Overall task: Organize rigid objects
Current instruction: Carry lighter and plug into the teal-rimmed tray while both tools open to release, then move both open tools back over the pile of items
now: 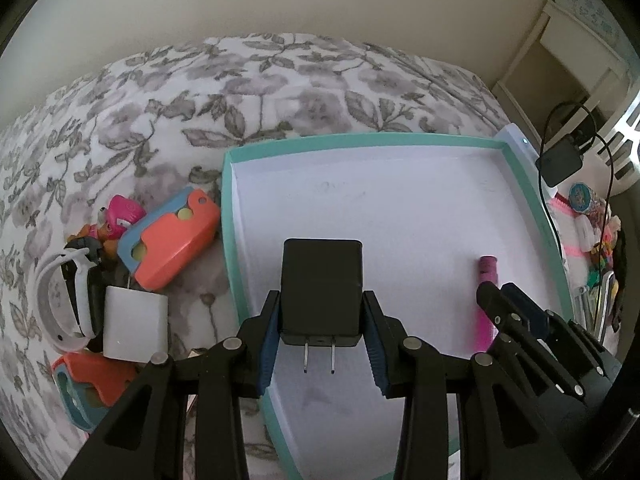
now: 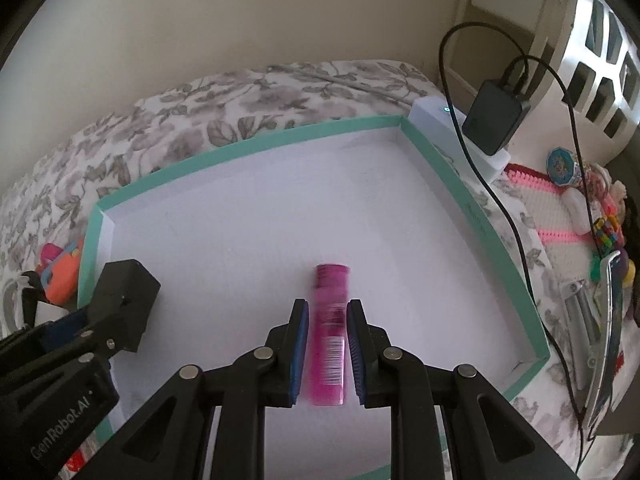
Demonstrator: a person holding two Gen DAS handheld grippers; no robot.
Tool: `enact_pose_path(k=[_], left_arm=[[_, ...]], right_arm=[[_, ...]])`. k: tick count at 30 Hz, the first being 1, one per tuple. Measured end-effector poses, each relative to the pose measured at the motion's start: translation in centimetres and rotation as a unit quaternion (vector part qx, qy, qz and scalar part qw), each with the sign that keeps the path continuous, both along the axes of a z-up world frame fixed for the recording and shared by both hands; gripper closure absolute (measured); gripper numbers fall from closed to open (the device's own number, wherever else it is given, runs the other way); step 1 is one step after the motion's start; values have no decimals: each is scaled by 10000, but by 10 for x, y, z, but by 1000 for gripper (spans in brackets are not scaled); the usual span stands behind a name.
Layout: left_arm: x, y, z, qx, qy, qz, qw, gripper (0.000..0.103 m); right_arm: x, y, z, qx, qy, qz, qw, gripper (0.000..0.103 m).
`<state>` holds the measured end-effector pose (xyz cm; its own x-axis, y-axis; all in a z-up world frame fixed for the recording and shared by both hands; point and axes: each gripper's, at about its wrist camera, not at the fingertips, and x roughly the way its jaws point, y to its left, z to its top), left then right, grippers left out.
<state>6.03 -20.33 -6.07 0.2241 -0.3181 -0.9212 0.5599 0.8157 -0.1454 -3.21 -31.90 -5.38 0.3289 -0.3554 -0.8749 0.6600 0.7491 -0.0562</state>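
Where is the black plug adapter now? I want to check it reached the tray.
The black plug adapter is clamped in the left gripper over the teal-rimmed tray, left of the pink tube.

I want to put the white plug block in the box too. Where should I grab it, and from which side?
Grab the white plug block across its two flat sides, coming down from above. It lies flat on the bedspread, so the top is free. The watch crowds one side and an orange toy the far end, so slip the fingers in carefully. Its prongs look too thin to pinch.
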Motion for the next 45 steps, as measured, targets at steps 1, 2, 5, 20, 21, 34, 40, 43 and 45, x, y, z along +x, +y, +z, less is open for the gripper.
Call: enact_pose_path(k=[1,2,5,20,21,34,40,43,45], left_arm=[[-1,0,1,-13,-13,-10,10000,63],[-1,1,2,-31,-14,-20,10000,63],[-2,2,7,-113,-51,-39,9999,61],[2,18,27,-75,-470,194,9987,20],[2,20,29,-79,-505,216,9985,16],[3,60,57,-133,-880,610,9942,12],[1,87,75,-448,-866,883,9913,12],[0,100,82,-559,-872,1024,9893,12],[-1,112,86,-610,-821,1142,9882,12]], right_arm=[[-1,0,0,14,-17,-12,10000,82],[-1,0,1,10,-21,-16,10000,82],[-2,1,1,-20,-14,11,10000,82],[-7,3,3,-136,-120,-4,9998,36],[-7,4,4,-161,-149,-17,9998,30],[-22,8,15,-133,-573,-111,9982,0],[-32,18,36,-431,-1000,-102,9940,0],[-33,24,48,-684,-1085,-116,9917,0],[-35,28,54,-758,-1204,-81,9898,0]])
